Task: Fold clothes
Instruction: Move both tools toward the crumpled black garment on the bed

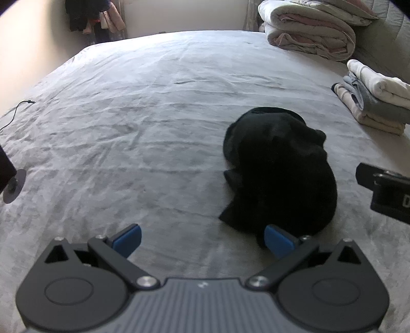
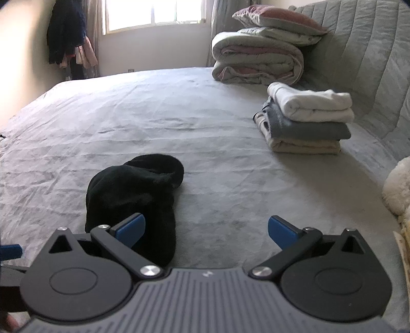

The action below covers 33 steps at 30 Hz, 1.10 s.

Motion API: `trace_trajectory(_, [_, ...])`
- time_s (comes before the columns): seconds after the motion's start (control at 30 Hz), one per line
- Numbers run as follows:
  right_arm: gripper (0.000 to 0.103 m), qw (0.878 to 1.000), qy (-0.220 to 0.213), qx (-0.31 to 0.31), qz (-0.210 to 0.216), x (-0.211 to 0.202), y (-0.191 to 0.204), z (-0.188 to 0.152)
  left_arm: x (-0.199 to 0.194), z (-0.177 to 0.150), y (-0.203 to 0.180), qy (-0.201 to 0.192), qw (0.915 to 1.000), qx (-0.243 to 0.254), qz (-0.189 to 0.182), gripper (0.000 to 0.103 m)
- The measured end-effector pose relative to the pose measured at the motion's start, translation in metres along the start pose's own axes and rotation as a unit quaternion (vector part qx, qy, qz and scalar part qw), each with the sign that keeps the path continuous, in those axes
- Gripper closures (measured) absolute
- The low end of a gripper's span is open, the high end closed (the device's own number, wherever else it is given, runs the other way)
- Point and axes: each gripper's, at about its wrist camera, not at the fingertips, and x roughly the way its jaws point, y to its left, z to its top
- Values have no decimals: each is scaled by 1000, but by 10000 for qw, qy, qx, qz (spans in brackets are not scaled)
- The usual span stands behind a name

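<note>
Both grippers (image 1: pixel 202 239) (image 2: pixel 206 231) spread, empty; black garment (image 1: pixel 279 166) bunched on grey bedsheet (image 1: pixel 141 115); window (image 2: pixel 153 12) beyond.

The left claw (image 1: pixel 202 239) hangs low over the bed (image 1: pixel 128 107), its jaws spread wide with nothing between them. Its blue fingertips (image 1: pixel 128 240) stand well apart, the right-hand one just at the near edge of the black garment (image 1: pixel 279 169); whether it touches cannot be told. The right claw (image 2: pixel 206 231) is likewise spread wide and empty, low above the bed, its left fingertip in front of the garment's near end. In the left wrist view, part of the right claw's black body juts in to the right of the garment.
</note>
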Motion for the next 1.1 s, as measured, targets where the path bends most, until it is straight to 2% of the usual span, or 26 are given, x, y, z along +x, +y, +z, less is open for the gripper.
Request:
trace_trajectory(0.13, [0,10000,57,-5,-16,2,-3,5,2,-2,9,13,10000,-37,11,1])
trace_trajectory(0.33, [0,9998,174,5,6,15,10,-4,6,-5,23,36,9999,-88,33,1])
trace_trajectory(0.67, [0,9982,525,196,236,24,8,-6,7,-3,26,135,9998,-122,95,1])
trace_trajectory(1.1, [0,9973,684,162,231,26,6,-4,10,-1,29,247,9995,-209,38,1])
